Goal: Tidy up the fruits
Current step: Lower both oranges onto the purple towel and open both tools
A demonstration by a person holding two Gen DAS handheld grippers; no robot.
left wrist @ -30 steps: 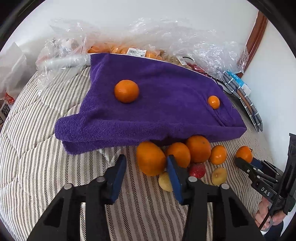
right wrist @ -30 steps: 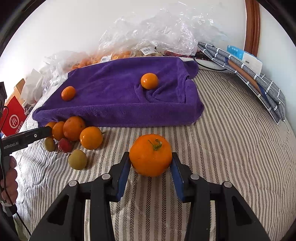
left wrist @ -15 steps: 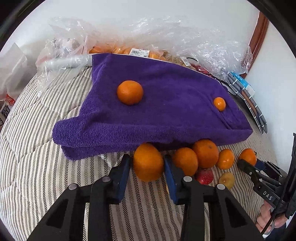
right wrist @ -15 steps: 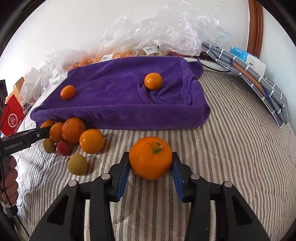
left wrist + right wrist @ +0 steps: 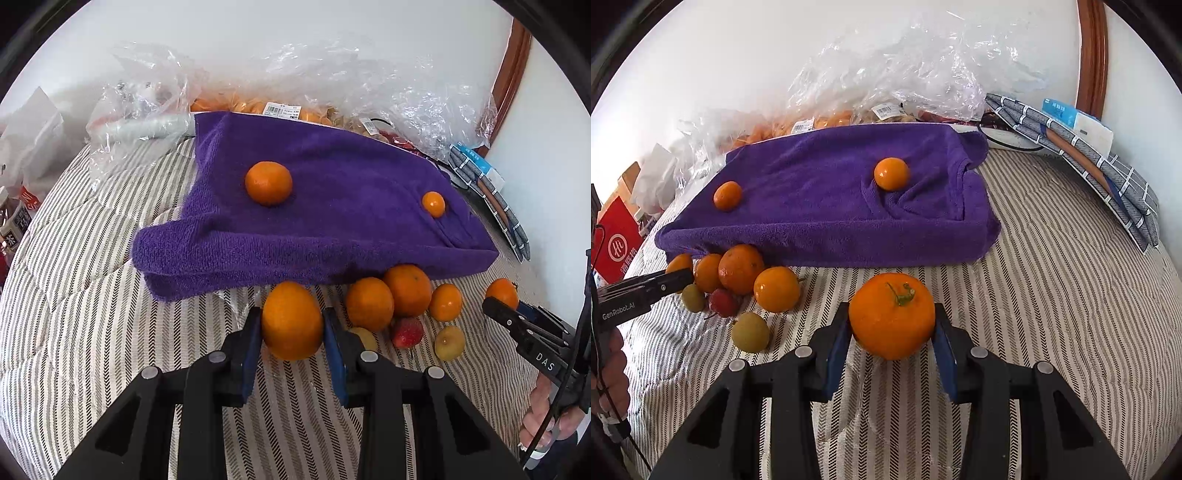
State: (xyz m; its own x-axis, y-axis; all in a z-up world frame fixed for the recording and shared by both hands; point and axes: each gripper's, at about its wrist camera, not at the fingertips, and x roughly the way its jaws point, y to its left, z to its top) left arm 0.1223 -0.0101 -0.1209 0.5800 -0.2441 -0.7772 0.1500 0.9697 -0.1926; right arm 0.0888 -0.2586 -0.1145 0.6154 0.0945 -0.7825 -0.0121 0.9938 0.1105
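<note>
My left gripper (image 5: 291, 317) has a large orange (image 5: 291, 332) between its blue pads; the jaws are closing and both pads touch it, low over the striped bedcover (image 5: 92, 332). My right gripper (image 5: 891, 317) is shut on a stemmed orange (image 5: 892, 328), in front of the purple towel (image 5: 831, 221). Two small oranges (image 5: 268, 182) (image 5: 433, 204) lie on the towel. A heap of loose oranges (image 5: 408, 290), a red fruit (image 5: 407, 332) and yellow-green fruits (image 5: 449, 342) rests against the towel's front edge.
Clear plastic bags of fruit (image 5: 369, 92) pile up behind the towel against the wall. A folded checked cloth (image 5: 1108, 177) lies at the right, and a red box (image 5: 617, 243) at the far left. A person's hand (image 5: 546, 417) holds the other gripper.
The left gripper has moved forward around the large orange and its jaws have narrowed onto it. The right gripper keeps hold of its orange and has hardly moved.
</note>
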